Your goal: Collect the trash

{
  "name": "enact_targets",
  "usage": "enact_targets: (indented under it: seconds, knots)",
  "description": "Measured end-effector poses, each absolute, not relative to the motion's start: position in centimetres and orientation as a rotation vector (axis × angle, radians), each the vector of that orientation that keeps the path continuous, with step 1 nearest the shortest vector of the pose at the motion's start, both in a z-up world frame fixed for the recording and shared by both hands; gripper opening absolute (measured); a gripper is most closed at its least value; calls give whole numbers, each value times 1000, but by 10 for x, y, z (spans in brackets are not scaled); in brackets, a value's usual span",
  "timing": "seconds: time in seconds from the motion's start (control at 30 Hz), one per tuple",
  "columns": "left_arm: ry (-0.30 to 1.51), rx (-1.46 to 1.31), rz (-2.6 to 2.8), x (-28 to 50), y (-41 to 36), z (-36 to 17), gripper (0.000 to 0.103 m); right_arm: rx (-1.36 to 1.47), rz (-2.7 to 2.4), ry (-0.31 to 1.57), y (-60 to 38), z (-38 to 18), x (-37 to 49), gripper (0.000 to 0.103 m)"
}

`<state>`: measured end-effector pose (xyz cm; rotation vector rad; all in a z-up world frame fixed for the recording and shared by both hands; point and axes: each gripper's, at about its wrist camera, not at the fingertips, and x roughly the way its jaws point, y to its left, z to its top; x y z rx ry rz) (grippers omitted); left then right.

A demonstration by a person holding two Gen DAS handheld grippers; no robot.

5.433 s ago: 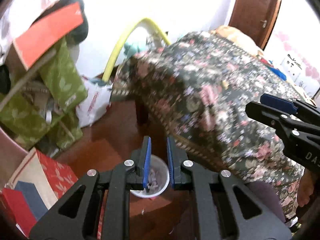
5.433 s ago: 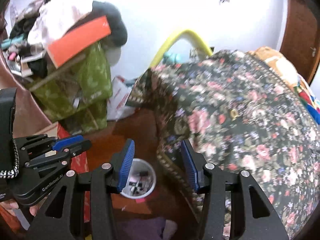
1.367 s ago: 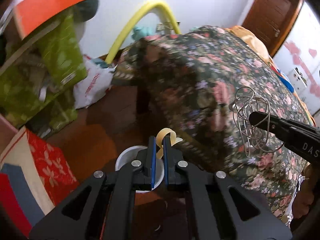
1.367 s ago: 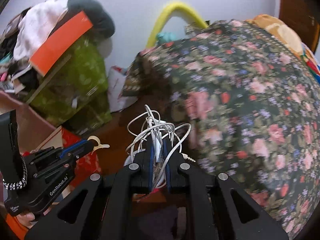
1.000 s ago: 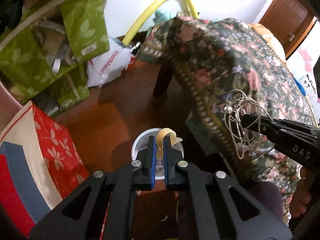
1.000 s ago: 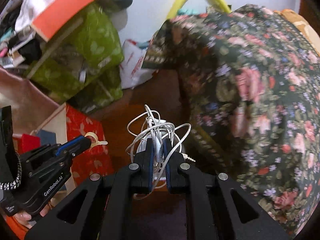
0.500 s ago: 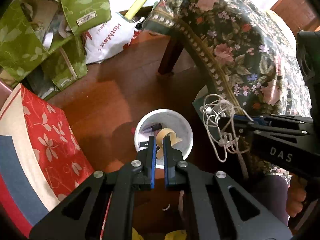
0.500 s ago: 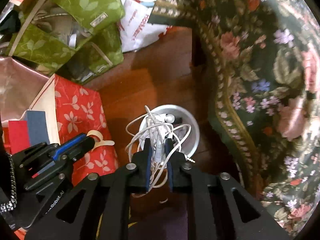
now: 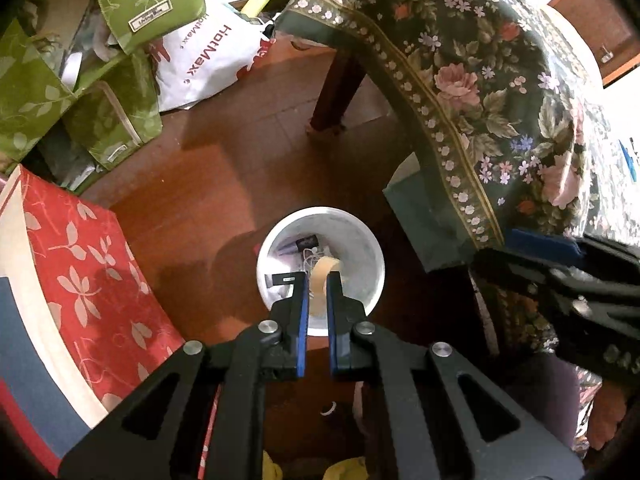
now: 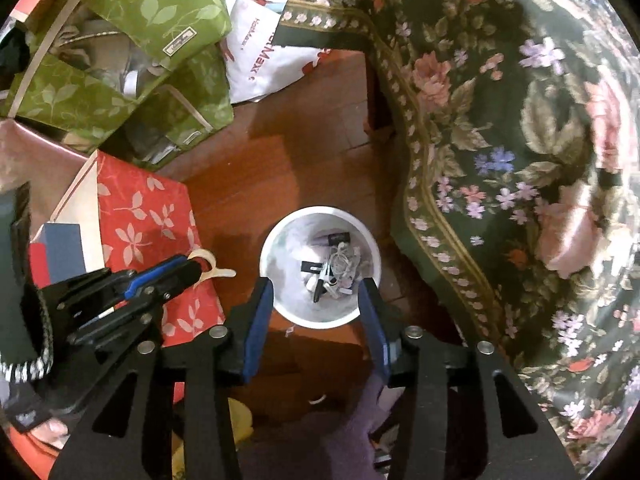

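Status: I read this as the drop step at the round white plastic bin [image 10: 319, 316] on the red-brown wood floor [image 9: 208, 184]. My right gripper [image 10: 316, 304] is spread wide and empty above the bin; a tangled white earphone cable [image 10: 340, 260] lies inside w/ dark small scraps. My left gripper [image 9: 316, 300] is nearly pressed together, pinching a curled strip of beige tape [image 9: 322, 276]. From the left wrist cam the strip sits over the bin mouth; the right wrist cam shows that gripper off to the bin's left, over a red leaf-print gift bag [image 10: 152, 216], so alignment is uncertain.

Next move, my judgement: centre left gripper over the bin, then part the jaws; tape may stick to a pad, so a shake may be req'd.

Surface: covered by a dark floral cloth [image 10: 500, 140] draping to the bin's right, one dark leg visible. Room: green leaf-print fabric bags [image 10: 120, 48] and a white plastic shopping bag [image 9: 208, 64] against the wall, cluttered.
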<state>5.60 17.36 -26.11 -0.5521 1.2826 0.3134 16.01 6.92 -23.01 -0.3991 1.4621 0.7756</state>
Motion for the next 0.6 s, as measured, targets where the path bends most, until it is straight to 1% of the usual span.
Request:
enact_targets:
  seconds: [0.07, 0.1, 0.13, 0.17, 0.2, 0.4, 0.6]
  knots:
    - [1308, -579, 301, 59, 174, -265, 8, -389, 778, 1453, 66, -225, 160, 40]
    - [1318, -588, 297, 60, 174, -267, 15, -388, 775, 1443, 64, -222, 159, 40]
    - [1334, -595, 296, 61, 173, -268, 19, -390, 772, 1437, 63, -220, 159, 40]
    - [1343, -599, 294, 62, 172, -269, 27, -393, 769, 1427, 62, -217, 159, 40]
    - [1343, -597, 292, 61, 171, -267, 28, -395, 769, 1419, 62, -214, 159, 40]
    - [1283, -550, 305, 53, 165, -238, 28, -370, 775, 1364, 50, -190, 151, 41]
    - [1137, -530, 306, 34, 160, -181, 28, -312, 772, 1264, 29, -149, 135, 40]
